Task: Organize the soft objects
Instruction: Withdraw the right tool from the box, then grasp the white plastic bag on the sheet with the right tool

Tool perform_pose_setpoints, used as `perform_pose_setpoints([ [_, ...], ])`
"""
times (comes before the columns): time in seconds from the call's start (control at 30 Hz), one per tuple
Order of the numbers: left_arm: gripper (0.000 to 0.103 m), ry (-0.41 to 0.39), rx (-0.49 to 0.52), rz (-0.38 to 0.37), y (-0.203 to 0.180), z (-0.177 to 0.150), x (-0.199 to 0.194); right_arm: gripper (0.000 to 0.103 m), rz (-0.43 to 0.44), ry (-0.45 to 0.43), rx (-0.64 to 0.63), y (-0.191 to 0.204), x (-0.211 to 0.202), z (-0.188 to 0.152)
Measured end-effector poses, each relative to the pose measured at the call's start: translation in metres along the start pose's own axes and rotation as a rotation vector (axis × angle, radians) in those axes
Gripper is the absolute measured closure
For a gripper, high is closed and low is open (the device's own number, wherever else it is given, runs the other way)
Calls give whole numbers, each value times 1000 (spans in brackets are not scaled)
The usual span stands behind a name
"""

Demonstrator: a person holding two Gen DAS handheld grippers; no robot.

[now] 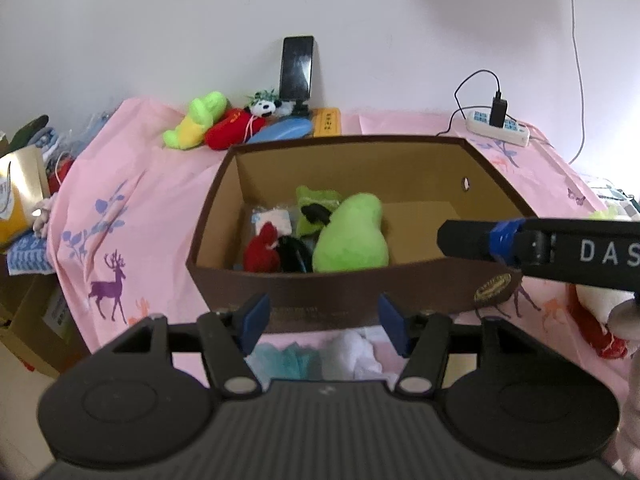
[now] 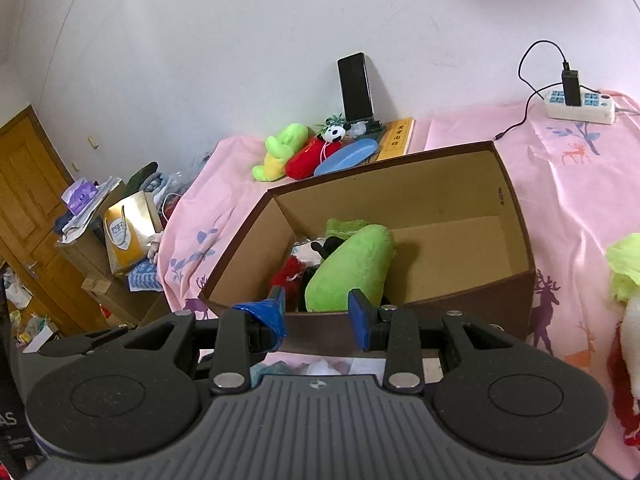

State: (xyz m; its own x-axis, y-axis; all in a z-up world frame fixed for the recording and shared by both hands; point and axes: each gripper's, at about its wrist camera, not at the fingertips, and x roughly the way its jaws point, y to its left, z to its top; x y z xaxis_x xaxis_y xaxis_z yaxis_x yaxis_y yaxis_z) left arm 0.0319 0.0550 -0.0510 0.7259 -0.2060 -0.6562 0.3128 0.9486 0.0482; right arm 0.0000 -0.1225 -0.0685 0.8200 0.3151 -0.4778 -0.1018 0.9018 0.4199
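Both claws sit empty near the box's front edge, left claw point(image 1: 322, 322) wide apart, right claw point(image 2: 316, 314) narrower with nothing pinched, green plush point(image 1: 350, 236) down inside the brown box point(image 1: 320, 292), more plushies point(image 1: 216, 124) piled by the wall on the pink-covered desk point(image 1: 160, 200).

I am looking into a lived-in room of a home, most likely a bedroom. A pink cotton cloth printed with purple deer and leafy branches point(image 1: 112, 248) covers the wide surface in front of me. A dark smartphone point(image 2: 355, 87) leans against the plain white plastered wall point(image 2: 200, 40), and a white power strip with a black charger plugged in point(image 2: 580, 106) lies on the cloth. To the left I see a brown panelled wooden door point(image 2: 24, 200) and stacked cardboard cartons heaped with clothes and papers point(image 2: 86, 248).
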Motion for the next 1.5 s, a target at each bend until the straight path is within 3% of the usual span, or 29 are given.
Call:
perform_pose_setpoints([
  [0.57, 39, 78, -21, 10, -15, -30, 2, 86, -4, 44, 17, -14, -9, -31],
  [0.8, 38, 132, -89, -65, -2, -55, 7, 86, -26, 108, 23, -24, 1, -49],
  [1.23, 36, 130, -28, -260, -17, -97, 2, 86, 2, 206, 56, -36, 22, -65],
  [1.5, 36, 150, -18, -273, -29, -93, 22, 85, 57, 256, 68, -36, 32, -69],
])
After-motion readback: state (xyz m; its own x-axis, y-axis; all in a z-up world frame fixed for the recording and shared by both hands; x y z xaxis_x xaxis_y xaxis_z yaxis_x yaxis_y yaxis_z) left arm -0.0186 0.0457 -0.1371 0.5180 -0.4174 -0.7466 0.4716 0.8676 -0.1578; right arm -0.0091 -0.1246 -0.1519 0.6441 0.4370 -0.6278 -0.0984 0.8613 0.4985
